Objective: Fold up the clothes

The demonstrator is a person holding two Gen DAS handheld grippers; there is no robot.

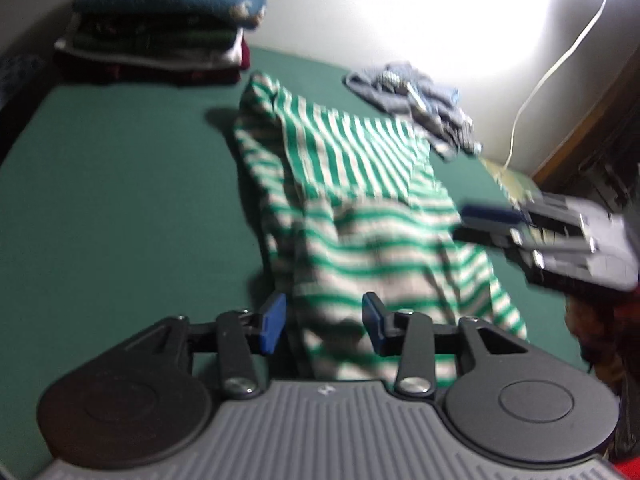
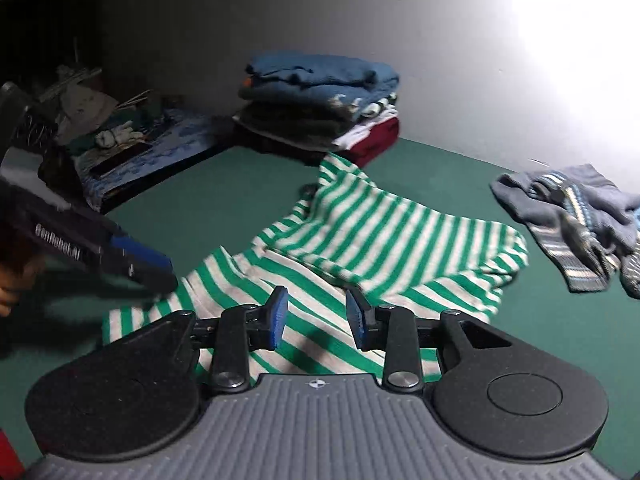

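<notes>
Green bedding carries a green-and-white striped knit top, spread half-folded near the stack of folded clothes, seemingly laid out for its next fold, while left gripper and right gripper hover spread and empty just above its near hem

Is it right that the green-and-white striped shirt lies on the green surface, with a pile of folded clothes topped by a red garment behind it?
Not quite. The green-and-white striped shirt does lie on the green surface, but the pile of folded clothes behind it is topped by a blue garment; dark red is at the bottom. The right wrist view shows this clearly.
</notes>
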